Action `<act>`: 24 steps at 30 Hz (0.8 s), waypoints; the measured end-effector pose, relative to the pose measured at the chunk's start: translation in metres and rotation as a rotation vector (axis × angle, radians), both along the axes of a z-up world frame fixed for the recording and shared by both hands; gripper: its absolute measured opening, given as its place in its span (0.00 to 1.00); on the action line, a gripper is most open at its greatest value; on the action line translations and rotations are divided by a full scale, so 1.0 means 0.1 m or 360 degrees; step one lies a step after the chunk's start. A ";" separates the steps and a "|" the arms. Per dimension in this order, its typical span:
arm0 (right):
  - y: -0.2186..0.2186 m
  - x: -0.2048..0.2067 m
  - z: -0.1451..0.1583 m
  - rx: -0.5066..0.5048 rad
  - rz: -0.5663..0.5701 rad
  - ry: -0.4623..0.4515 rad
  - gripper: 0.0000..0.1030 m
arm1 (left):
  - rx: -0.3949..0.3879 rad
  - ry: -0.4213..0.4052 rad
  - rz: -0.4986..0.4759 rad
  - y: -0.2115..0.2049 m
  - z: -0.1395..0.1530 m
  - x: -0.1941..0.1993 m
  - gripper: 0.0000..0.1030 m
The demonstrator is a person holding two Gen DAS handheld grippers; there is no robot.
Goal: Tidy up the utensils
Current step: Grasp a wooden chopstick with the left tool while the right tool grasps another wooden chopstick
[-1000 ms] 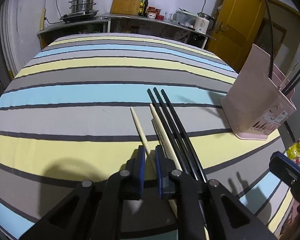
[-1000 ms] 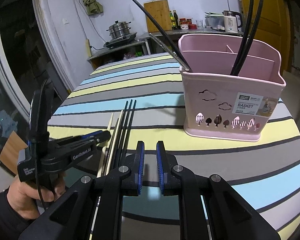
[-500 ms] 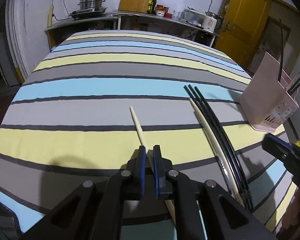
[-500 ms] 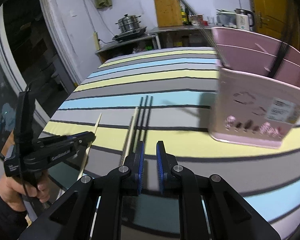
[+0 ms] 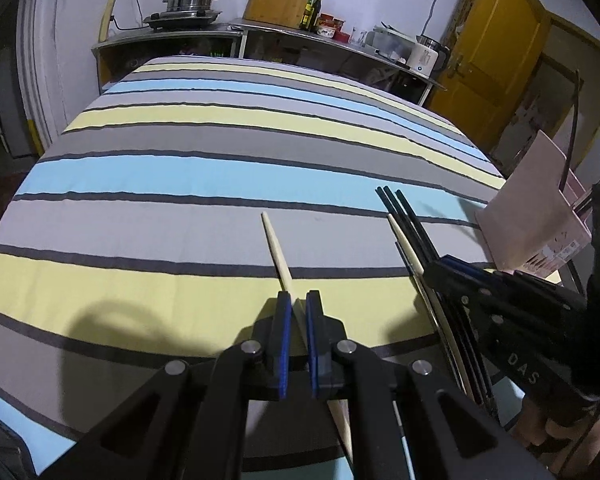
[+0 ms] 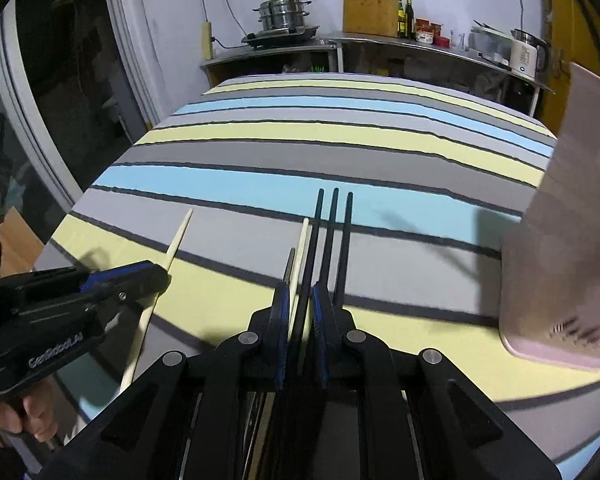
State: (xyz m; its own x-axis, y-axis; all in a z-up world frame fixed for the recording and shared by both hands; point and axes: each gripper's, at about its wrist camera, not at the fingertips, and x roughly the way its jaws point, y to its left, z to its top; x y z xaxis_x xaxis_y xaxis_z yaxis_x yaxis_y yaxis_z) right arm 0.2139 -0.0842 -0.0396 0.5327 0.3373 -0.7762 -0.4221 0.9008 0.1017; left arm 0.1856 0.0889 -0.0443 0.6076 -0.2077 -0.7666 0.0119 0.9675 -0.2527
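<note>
A pale chopstick (image 5: 278, 254) is clamped between the fingers of the left gripper (image 5: 296, 312), apart from the rest. The remaining chopsticks (image 6: 328, 240), mostly black, are lain together on the striped worktop (image 6: 260, 152), near its front edge. The right gripper (image 6: 301, 304) is set over this bundle with its fingers slightly apart around one or two sticks; whether anything is gripped cannot be told. For a clean pick, one stick should be pinched squarely, lifted level, then tipped upright into the pink basket (image 6: 556, 248) at the right edge. "GenRobot.AI" is read on the left gripper, "DAS" on the right.
</note>
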 end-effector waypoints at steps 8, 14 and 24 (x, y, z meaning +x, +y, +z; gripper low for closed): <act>0.06 0.05 -0.02 -0.0062 0.0045 0.0008 0.12 | -0.0045 -0.0011 -0.0003 0.06 -0.02 0.01 0.08; -0.16 0.16 0.00 0.0013 -0.0075 0.0045 0.12 | -0.0060 -0.0015 -0.0007 0.07 -0.02 0.01 0.08; -0.17 0.24 0.06 0.0059 -0.0119 0.0011 0.12 | -0.0063 -0.0017 -0.0008 0.07 -0.02 0.01 0.08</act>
State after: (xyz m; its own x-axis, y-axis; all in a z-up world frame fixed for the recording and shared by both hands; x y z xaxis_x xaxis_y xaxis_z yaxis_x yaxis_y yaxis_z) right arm 0.2376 -0.1010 -0.0331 0.5523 0.3251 -0.7676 -0.3528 0.9255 0.1381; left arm 0.1864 0.0955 -0.0466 0.6143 -0.2412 -0.7513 0.0199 0.9566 -0.2908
